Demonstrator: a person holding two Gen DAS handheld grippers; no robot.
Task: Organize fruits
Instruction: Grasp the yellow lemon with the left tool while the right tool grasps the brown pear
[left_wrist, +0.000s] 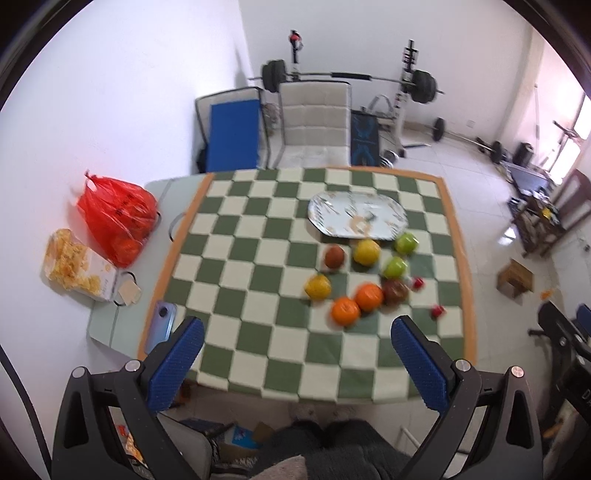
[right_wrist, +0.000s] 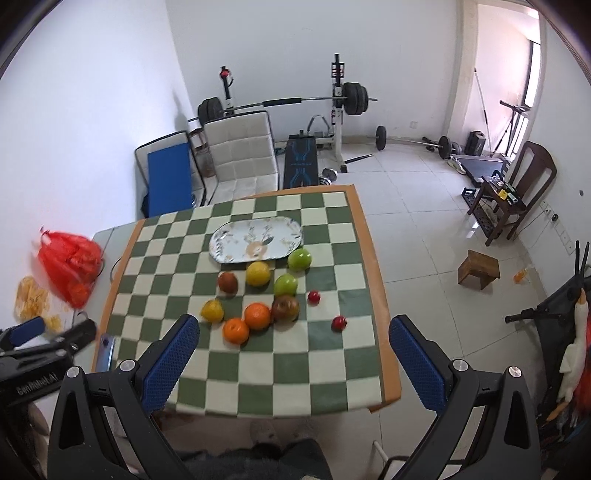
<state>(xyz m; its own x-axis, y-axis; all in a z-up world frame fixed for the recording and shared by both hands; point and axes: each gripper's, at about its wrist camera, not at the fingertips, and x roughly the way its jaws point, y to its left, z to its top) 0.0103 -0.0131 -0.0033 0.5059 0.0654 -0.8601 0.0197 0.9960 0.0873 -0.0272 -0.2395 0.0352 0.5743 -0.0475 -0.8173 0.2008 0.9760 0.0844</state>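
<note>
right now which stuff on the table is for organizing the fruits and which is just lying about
For the job:
- two oranges
- two green apples
- two yellow fruits
- two brownish fruits
- two small red fruits
- empty oval platter

Lying about:
- red plastic bag
- snack pack
- phone

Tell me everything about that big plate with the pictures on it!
The plate is a long oval platter, pale white-blue, with leafy sprigs and an orange-tan drawing printed near its middle. It looks glazed and smooth, like ceramic. It lies flat on the green-and-cream checkered cloth, toward the far side of the table, and nothing sits on it. The fruits lie just in front of it; a yellow fruit and a green apple are closest to its near rim, though whether they touch it is unclear.
</note>
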